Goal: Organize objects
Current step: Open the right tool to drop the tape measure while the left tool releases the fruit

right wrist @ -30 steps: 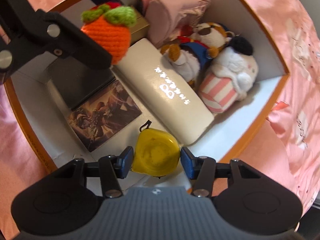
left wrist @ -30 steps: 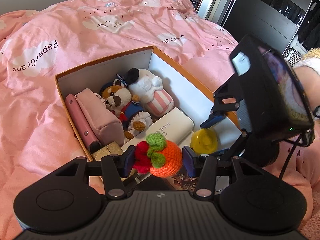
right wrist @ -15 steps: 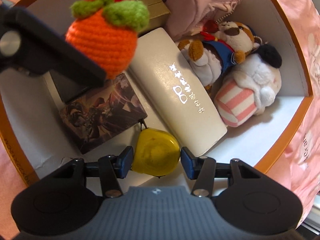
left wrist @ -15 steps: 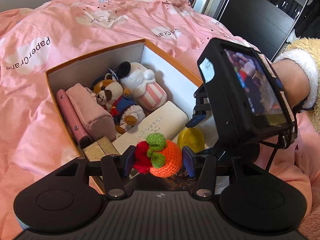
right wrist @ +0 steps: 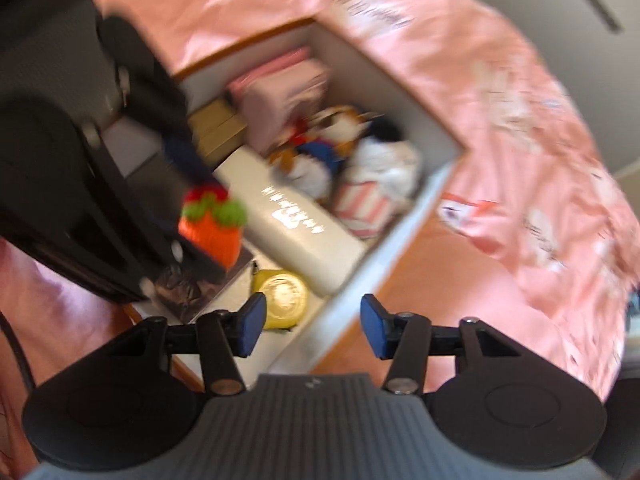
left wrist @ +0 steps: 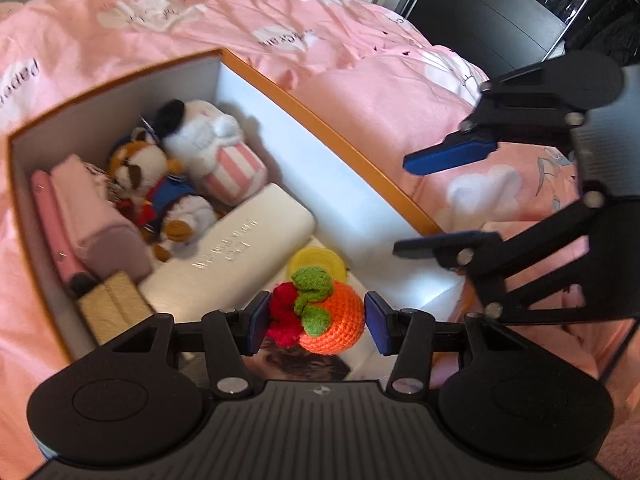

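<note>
An orange-rimmed white box lies open on a pink bedspread. My left gripper hangs over the box's near end, shut on a crocheted orange fruit with green leaves and a red tuft. The same crocheted fruit shows in the blurred right wrist view. A yellow round tape-like thing lies on the box floor beside a white case. My right gripper is above the box's edge, its jaws closing with nothing between them; the yellow thing lies below its left pad.
In the box are a raccoon plush, a striped white plush, a pink pouch, a gold box and a picture card. The pink bedspread surrounds it. A dark wardrobe stands behind.
The right gripper let go of the yellow thing, rose out of the box and swung off to its side. The left gripper carried the crocheted fruit further over the box.
</note>
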A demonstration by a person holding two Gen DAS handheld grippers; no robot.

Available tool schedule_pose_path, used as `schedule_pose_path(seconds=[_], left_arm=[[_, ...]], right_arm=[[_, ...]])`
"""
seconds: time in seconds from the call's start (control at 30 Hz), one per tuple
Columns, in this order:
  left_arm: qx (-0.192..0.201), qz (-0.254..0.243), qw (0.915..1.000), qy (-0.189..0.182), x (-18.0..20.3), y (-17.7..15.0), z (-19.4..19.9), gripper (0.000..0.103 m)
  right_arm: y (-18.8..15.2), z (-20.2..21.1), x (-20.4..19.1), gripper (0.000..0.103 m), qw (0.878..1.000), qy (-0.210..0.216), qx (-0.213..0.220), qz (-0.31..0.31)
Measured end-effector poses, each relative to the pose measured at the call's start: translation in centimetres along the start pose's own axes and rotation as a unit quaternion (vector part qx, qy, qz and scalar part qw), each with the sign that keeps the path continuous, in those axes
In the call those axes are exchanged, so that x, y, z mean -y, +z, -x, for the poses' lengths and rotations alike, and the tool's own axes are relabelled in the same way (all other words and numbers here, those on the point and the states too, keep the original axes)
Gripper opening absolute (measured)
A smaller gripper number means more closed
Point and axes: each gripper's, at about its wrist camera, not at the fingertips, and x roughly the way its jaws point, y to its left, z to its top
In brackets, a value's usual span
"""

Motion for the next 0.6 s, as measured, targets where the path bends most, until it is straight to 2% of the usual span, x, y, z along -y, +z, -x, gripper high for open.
schedule_pose_path(seconds=[0.2, 0.27, 0.33, 0.6], left_arm=[[-0.033, 0.026, 0.9983, -0.039, 0.7, 0.0, -2.7, 0.058], [-0.040, 0.037, 0.9976, -0.042, 0.6, -0.1, -3.4, 0.058], [-0.046, 0.047, 0.9969, -0.044, 0.5, -0.1, -3.9, 0.058], [-0.058, 0.078, 0.9945, -0.040, -0.1, -0.8, -4.5, 0.062]], right_arm=[[-1.3, 0.6, 1.0, 0.045, 0.999, -0.019, 0.014, -0.038], [-1.7, 0.8, 1.8, 0.045, 0.998, -0.017, 0.016, -0.053], [-1.4, 0.7, 0.8, 0.045, 0.998, -0.016, 0.016, -0.063], [-1.6, -0.2, 0.8, 0.045, 0.997, -0.007, 0.018, -0.069]])
